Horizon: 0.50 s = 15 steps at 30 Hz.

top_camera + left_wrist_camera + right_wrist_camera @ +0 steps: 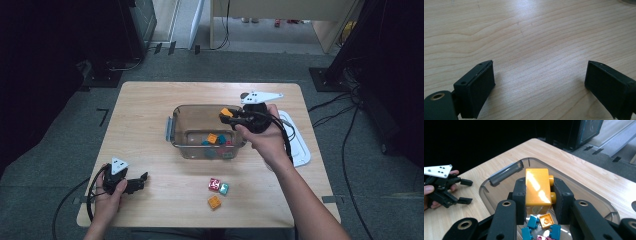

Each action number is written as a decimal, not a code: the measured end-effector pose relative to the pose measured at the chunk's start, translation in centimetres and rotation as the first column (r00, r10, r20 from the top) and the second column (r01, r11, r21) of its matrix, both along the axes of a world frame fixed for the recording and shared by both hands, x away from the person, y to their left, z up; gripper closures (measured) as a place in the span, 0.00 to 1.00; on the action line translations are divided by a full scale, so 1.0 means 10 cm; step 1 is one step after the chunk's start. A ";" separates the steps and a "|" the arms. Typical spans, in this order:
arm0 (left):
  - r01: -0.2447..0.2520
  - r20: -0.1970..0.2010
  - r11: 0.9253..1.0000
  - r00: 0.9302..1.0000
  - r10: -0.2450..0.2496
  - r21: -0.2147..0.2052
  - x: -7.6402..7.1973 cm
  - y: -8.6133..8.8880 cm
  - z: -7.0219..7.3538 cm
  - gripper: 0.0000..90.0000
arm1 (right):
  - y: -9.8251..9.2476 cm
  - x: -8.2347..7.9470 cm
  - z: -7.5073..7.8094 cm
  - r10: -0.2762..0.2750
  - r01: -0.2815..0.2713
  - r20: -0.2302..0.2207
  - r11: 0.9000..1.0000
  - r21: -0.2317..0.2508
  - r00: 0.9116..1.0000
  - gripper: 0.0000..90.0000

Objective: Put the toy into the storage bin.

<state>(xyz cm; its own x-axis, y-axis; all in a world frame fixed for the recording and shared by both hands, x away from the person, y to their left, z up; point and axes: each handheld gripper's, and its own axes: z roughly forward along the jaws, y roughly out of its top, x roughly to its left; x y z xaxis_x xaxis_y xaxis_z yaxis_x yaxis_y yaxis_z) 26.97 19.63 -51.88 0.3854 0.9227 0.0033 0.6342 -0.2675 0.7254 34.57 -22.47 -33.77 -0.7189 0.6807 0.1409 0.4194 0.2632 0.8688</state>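
Observation:
My right gripper (227, 114) hangs above the clear plastic box (172, 131), shut on a yellow-orange brick (537, 190) that sits upright between its pads. The same brick (226, 112) shows at the gripper's tip over the box's right half. Inside the box (499, 176) lie several small bricks, teal, orange and magenta (216, 142). My left gripper (141, 181) rests low at the table's front left, open, with bare wood between its pads (482, 87). Farther off, the left gripper (465, 191) also stands open.
Three loose bricks lie on the table in front of the box: magenta (214, 184), teal (224, 188) and orange (214, 202). A white lid (300, 145) lies right of the box. The wooden table (145, 105) has free room on its left half.

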 end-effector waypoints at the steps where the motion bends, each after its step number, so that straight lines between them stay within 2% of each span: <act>1: 0.000 0.000 1.000 1.000 0.000 0.000 0.00 0.00 0.00 0.10 | 0.02 0.03 -0.01 -0.002 0.002 -0.003 1.000 -0.005 1.000 0.76; 15: 0.002 -0.001 1.000 1.000 -0.002 0.001 0.00 0.00 0.00 0.10 | 0.21 0.34 -0.21 -0.011 0.003 -0.100 0.996 -0.085 0.995 0.76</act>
<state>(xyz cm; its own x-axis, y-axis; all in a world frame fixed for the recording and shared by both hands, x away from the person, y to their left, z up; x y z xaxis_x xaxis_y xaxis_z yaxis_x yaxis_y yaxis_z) 26.97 19.63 -51.88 0.3868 0.9222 0.0035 0.6347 -0.2689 0.7245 38.01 -20.37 -35.85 -0.6991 0.6983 0.1540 0.5055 0.3303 0.7971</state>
